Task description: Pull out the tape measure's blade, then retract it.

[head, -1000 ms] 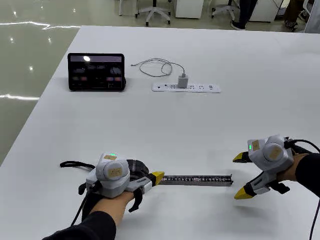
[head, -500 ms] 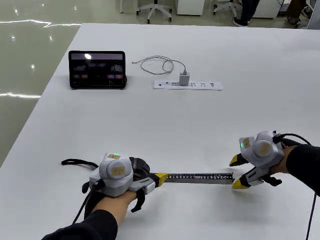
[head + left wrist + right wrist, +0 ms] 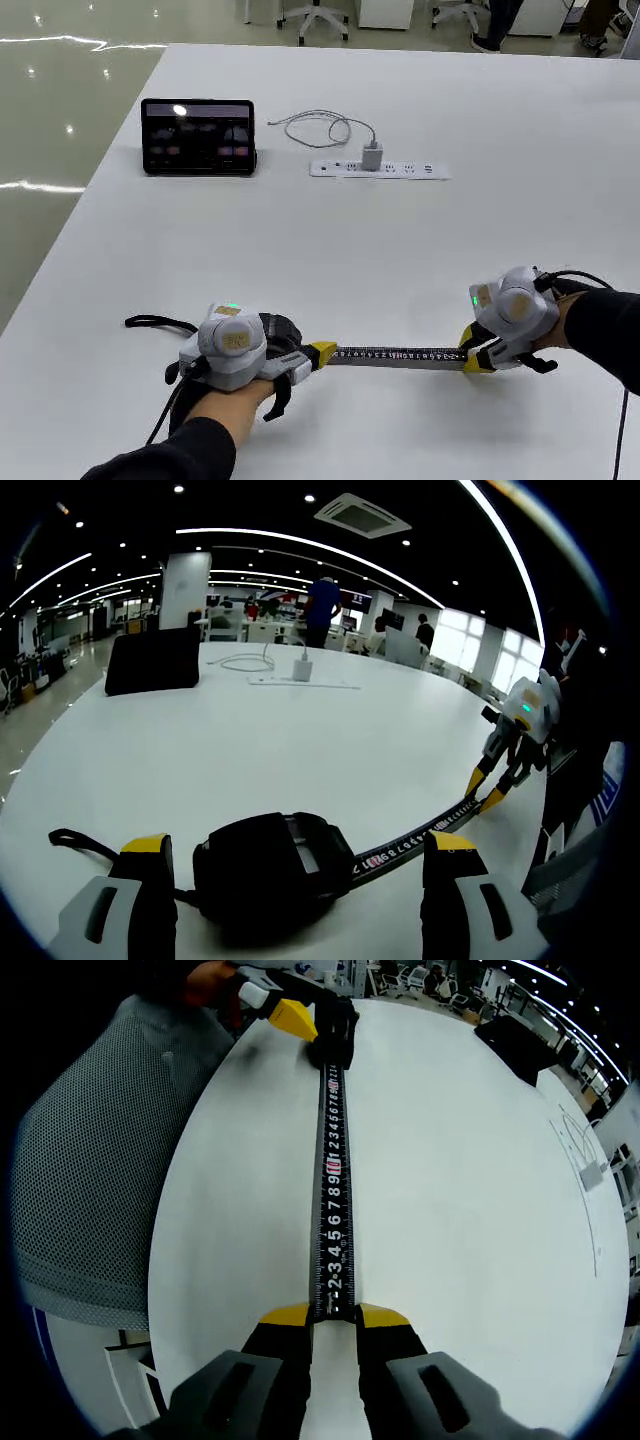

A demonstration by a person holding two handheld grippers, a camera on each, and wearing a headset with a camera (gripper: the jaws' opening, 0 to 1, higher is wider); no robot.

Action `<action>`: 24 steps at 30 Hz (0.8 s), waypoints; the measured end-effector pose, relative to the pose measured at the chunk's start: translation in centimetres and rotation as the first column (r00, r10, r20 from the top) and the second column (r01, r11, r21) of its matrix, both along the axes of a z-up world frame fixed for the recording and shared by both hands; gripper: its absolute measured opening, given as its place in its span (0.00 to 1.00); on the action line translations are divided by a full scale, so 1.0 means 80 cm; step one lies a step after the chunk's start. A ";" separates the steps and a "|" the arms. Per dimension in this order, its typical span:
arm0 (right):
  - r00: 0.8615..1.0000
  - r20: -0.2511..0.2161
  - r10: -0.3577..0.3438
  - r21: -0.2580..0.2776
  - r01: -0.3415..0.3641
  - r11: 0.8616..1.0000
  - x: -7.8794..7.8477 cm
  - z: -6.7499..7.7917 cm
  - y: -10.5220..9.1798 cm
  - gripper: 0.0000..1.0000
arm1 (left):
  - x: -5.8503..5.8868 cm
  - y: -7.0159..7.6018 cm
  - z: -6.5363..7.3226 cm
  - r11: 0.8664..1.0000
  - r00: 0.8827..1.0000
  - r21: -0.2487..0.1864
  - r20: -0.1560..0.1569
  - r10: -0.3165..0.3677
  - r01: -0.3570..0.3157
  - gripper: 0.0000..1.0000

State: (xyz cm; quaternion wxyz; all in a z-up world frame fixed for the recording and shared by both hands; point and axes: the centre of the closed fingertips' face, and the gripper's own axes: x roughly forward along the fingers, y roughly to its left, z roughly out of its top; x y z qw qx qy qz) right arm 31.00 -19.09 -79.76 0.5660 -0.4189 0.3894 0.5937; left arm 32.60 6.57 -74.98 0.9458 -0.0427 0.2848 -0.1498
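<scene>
Two hand-held grippers shared the tape measure (image 3: 283, 333), which lay near the front edge of the white tabletop (image 3: 400, 250). The left hand-held gripper (image 3: 300, 845) bracketed the black case (image 3: 270, 875), one yellow-tipped jaw on each side. A gap showed on the side where the blade left the case, so I could not tell whether those jaws actually pinched it. The blade (image 3: 333, 1190) ran flat along the tabletop, numbers up, from the case to the right hand-held gripper (image 3: 335, 1315). That gripper's jaws were closed on the blade's free end, their tips against both its edges. A black wrist strap (image 3: 150, 323) trailed from the case on the side away from the blade. By my reading the pull-out step was in hand: a fair stretch of blade was out and its end was held. The next move probably called for a straight draw away from the case, in line with the blade so it would not twist or kink, with the case steadied; the return would then want a slow, guided feed rather than a snap back
</scene>
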 end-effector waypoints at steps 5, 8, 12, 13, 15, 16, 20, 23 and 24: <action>1.000 0.004 -0.015 -0.034 0.015 0.999 0.000 -0.001 0.001 0.12 | 0.001 0.004 0.000 1.000 1.000 0.001 0.004 0.012 -0.012 0.98; 1.000 -0.001 -0.020 -0.060 0.020 0.998 0.001 -0.003 0.002 0.11 | 0.001 0.009 -0.002 1.000 1.000 0.015 0.002 0.025 -0.025 0.95; 1.000 -0.004 -0.019 -0.085 0.019 0.996 0.002 -0.003 0.002 0.11 | 0.005 0.009 -0.001 0.999 0.999 0.002 0.005 0.052 -0.052 0.93; 0.999 -0.008 -0.040 -0.096 0.039 0.995 0.002 -0.002 0.001 0.11 | 0.006 0.009 -0.002 0.998 0.999 0.016 0.012 0.053 -0.053 0.92; 0.995 -0.017 -0.096 -0.116 0.094 0.989 0.003 -0.002 0.002 0.11 | 0.005 0.010 -0.007 0.997 0.998 0.045 0.004 0.055 -0.055 0.86; 0.995 -0.020 -0.099 -0.114 0.096 0.989 0.004 -0.002 0.003 0.11 | 0.005 0.011 -0.010 0.997 0.999 0.047 0.000 0.054 -0.054 0.85; 0.995 -0.017 -0.102 -0.115 0.099 0.988 0.004 -0.001 0.001 0.11 | 0.004 0.015 -0.012 0.996 0.998 0.059 -0.011 0.065 -0.064 0.79; 0.994 -0.021 -0.108 -0.118 0.105 0.987 0.005 -0.001 0.000 0.11 | 0.004 0.008 -0.010 0.997 0.996 -0.020 -0.034 0.078 -0.079 0.75; 0.994 -0.021 -0.108 -0.118 0.104 0.988 0.005 -0.001 0.000 0.11 | 0.005 0.012 -0.010 0.997 0.997 0.007 -0.028 0.077 -0.077 0.73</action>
